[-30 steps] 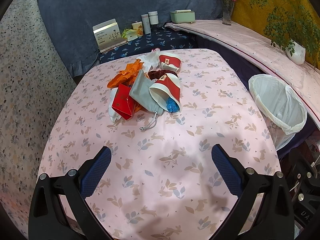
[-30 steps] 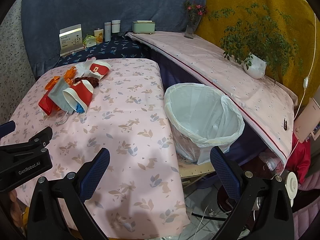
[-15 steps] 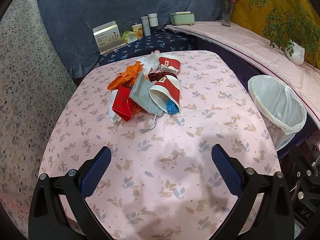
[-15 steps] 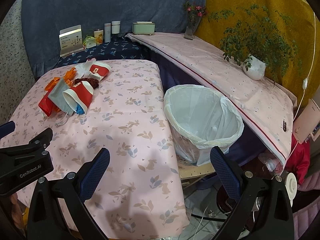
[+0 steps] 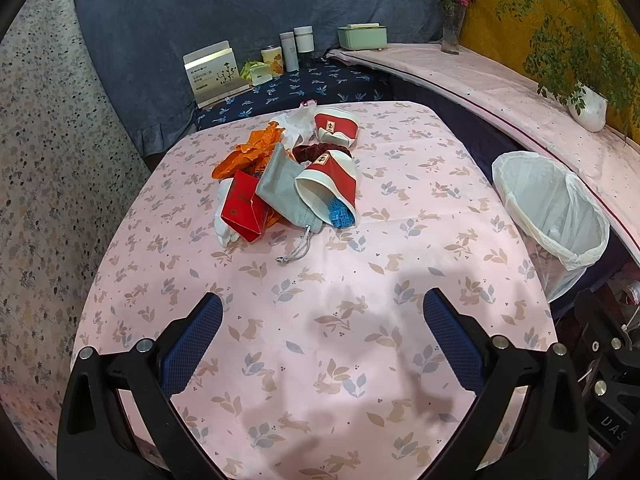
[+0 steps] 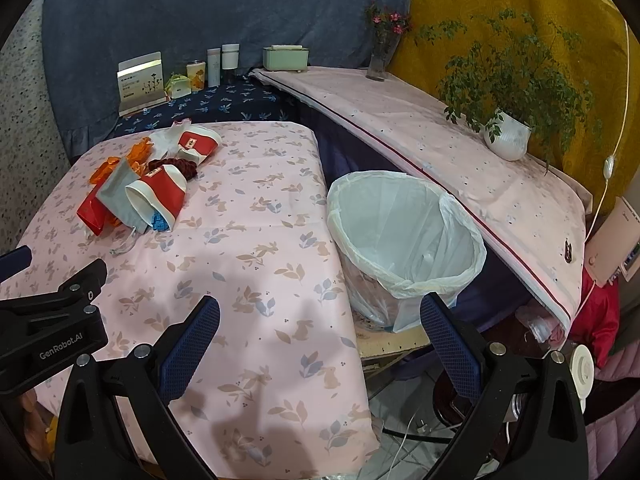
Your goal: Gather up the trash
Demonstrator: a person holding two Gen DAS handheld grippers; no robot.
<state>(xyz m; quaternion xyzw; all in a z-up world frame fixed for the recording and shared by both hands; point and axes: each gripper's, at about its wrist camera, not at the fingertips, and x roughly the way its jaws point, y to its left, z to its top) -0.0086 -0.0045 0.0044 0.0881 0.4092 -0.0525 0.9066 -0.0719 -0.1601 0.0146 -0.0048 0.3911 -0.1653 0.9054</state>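
Left gripper (image 5: 322,332): jaws spread wide, empty, low in the frame over the tabletop (image 5: 360,280).
Right gripper (image 6: 320,334): jaws spread wide, empty, bottom centre.
Trash pile (image 5: 288,184): cups, red box, grey pouch, orange wrapper, upper centre of the tabletop.
Bin (image 6: 404,240): white-lined, centre right, just beside the tabletop edge.
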